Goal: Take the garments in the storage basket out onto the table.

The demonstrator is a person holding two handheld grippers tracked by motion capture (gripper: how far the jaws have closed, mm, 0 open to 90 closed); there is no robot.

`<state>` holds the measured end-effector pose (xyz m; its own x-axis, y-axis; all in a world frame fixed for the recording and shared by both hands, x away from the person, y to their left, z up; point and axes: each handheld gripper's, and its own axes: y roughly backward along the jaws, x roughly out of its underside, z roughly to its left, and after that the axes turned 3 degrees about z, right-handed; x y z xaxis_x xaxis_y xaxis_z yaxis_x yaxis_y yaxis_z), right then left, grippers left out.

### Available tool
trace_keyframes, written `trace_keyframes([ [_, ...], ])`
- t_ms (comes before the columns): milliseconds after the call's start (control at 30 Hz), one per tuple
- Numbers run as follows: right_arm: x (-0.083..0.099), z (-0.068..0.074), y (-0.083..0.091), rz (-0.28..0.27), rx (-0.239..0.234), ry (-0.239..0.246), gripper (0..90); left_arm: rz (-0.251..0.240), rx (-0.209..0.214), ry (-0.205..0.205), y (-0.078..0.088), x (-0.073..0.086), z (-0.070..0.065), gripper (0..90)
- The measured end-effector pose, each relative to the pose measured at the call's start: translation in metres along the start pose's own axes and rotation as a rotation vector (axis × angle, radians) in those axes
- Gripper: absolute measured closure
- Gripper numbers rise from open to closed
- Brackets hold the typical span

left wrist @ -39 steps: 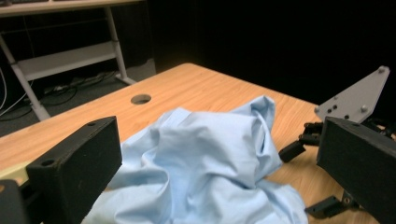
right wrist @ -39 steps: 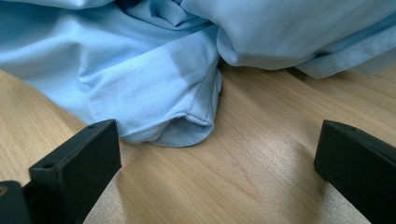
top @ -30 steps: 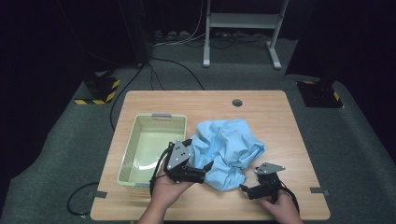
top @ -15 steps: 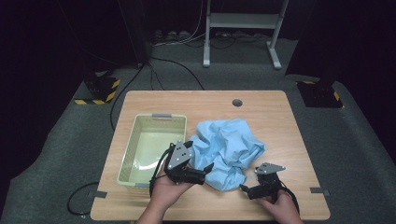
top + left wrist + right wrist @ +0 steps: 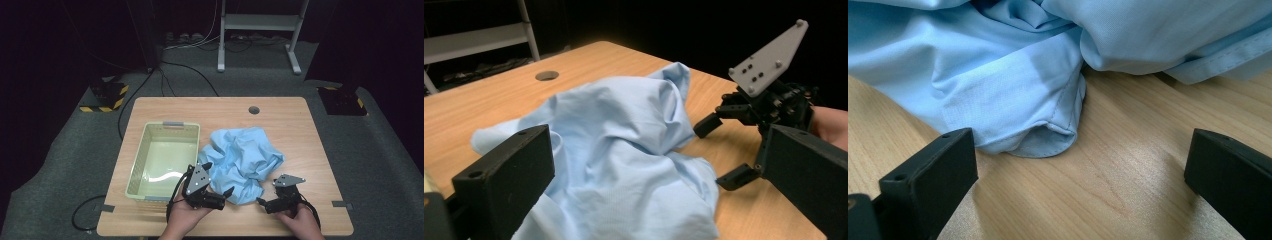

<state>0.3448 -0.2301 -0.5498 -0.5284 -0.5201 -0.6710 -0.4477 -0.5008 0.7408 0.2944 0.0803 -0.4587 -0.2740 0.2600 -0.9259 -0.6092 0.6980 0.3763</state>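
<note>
Dark floor and cables ring a wooden table (image 5: 295,125). From the high view, a crumpled blue cloth (image 5: 243,160) lies near the middle, a pale green basket (image 5: 145,165) just beside it at nine o'clock; the left gripper (image 5: 226,195) sits at the cloth's seven o'clock edge and the right gripper (image 5: 261,202) at its five o'clock, both spread. From the left gripper view, the wide-apart jaws frame the cloth (image 5: 624,150), with the right gripper (image 5: 719,152) at three o'clock, spread. From the right gripper view, the jaws stand spread over bare wood, a hemmed cloth fold (image 5: 1033,100) at twelve o'clock, untouched.
</note>
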Motion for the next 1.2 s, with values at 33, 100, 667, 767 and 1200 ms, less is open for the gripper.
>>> trace_keyframes([
  [33, 0.000, 0.000, 0.000, 0.000, 0.000, 0.000, 0.2, 0.002, -0.001, 0.000, 0.000, 0.002, -0.002, 0.9],
  [100, 0.000, 0.000, 0.000, 0.000, 0.000, 0.000, 0.2, 0.004, 0.004, 0.003, -0.001, 0.007, -0.006, 0.9],
  [667, 0.000, 0.000, 0.000, 0.001, 0.001, 0.000, 0.2, 0.155, 0.080, -0.083, -0.024, 0.058, -0.024, 0.9],
  [767, 0.000, 0.000, 0.000, 0.001, 0.001, 0.001, 0.2, 0.206, 0.068, -0.128, -0.032, 0.071, -0.026, 0.9],
  [1200, 0.000, 0.001, 0.000, 0.003, 0.003, 0.002, 0.2, 0.328, -0.033, -0.227, -0.042, 0.085, -0.025, 1.1],
])
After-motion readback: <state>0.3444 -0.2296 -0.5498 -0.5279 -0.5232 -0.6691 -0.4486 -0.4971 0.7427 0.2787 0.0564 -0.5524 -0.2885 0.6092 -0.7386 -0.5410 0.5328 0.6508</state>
